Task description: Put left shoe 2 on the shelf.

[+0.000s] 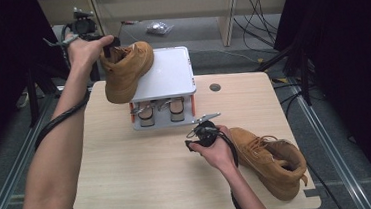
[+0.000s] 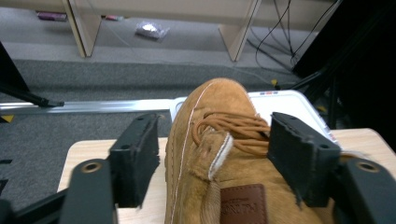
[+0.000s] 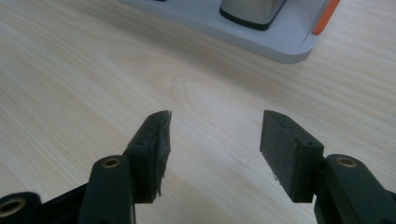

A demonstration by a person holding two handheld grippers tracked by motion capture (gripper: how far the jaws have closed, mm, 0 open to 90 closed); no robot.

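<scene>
A tan suede lace-up boot (image 1: 126, 70) is seen resting on the left edge of a white two-tier rack (image 1: 171, 75), its heel hanging over the rack's side and its toe pointing onto the flat top plate. The left gripper (image 1: 106, 44) is held at the boot's collar. In the left gripper view its jaws are spread on either side of the boot's tongue and laces; the left pad (image 2: 140, 154) stands clear of the suede, while contact at the right pad cannot be told.

A second tan suede boot (image 1: 270, 160) lies on its side near the right front corner of the light wooden table (image 1: 129, 174).

The right gripper (image 1: 192, 143) is held low over the table, just beside that second boot and in front of the rack. Its jaws are spread apart with nothing between them.
</scene>
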